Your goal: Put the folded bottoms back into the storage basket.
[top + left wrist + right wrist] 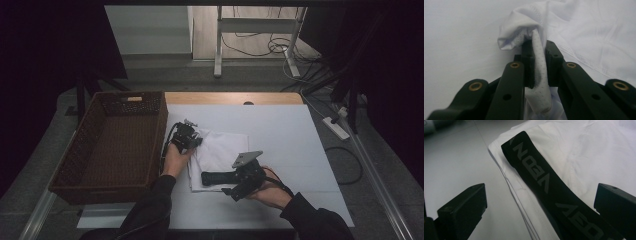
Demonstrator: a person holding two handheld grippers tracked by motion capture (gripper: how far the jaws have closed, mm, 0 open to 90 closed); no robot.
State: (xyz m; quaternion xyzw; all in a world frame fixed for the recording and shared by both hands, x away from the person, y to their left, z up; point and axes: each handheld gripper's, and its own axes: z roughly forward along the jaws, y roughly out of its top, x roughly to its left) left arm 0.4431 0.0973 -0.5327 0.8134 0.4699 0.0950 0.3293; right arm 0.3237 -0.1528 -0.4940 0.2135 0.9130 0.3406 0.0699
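— Why was your left gripper (539,53) clenched on the cloth (218,150)?
— You pinched a corner fold between its jaws to anchor it on the surface (280,130).
— And your right gripper (541,207)?
— Its jaws stood released, the waistband (541,177) lying between them, ready for gripping.

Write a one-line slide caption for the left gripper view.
Left gripper shut on a bunched fold of the white garment, pinched between its black jaws above the white table surface.

Room dim, dark at both sides; light falls from above onto the white rectangular surface (280,130). Soft shadows, no glare. Both gripper views grey-toned, near black jaws out of focus.
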